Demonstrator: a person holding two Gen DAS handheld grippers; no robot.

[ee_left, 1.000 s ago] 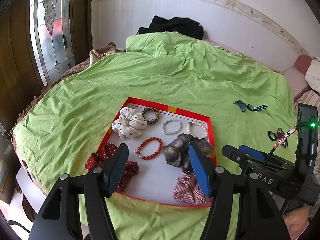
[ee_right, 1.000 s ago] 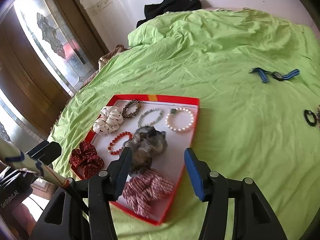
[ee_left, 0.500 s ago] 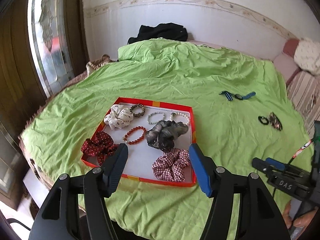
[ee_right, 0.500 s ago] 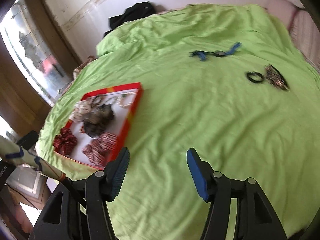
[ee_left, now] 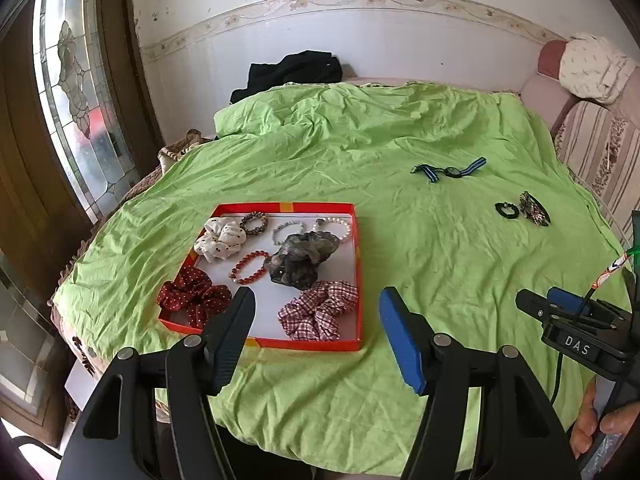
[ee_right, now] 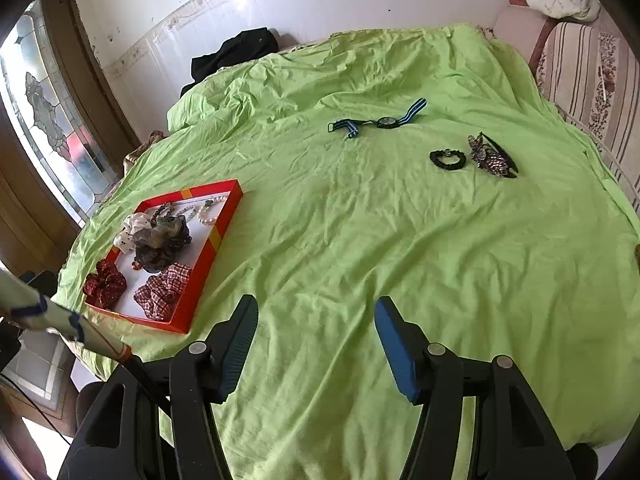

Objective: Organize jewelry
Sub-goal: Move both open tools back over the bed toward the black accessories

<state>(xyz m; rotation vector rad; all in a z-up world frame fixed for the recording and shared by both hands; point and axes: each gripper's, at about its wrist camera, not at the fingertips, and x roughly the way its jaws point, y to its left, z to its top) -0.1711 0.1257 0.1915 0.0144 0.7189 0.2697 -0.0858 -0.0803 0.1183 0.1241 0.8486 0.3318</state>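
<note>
A red-rimmed tray (ee_left: pixel 357 280) (ee_right: pixel 208 252) lies on the green bedspread and holds several scrunchies and bead bracelets, among them a grey scrunchie (ee_left: pixel 302 256) and a checked one (ee_left: pixel 318 314). A blue-striped watch (ee_left: pixel 450 170) (ee_right: pixel 380 120), a black hair tie (ee_left: pixel 507 210) (ee_right: pixel 447 159) and a patterned hair clip (ee_left: pixel 534 208) (ee_right: pixel 492 158) lie loose on the bed to the right. My left gripper (ee_left: pixel 316 324) is open and empty, held back above the tray's near edge. My right gripper (ee_right: pixel 316 334) is open and empty over bare bedspread, right of the tray.
The green bedspread (ee_right: pixel 360 240) is wrinkled, with a raised fold at the back. Black clothing (ee_left: pixel 292 74) lies by the wall. A stained-glass door (ee_left: pixel 76 92) stands to the left. A striped sofa with a pillow (ee_right: pixel 580 60) stands to the right.
Both grippers have pulled back and up from the tray. The right gripper has swung right, so the loose watch, hair tie and clip come into its view.
</note>
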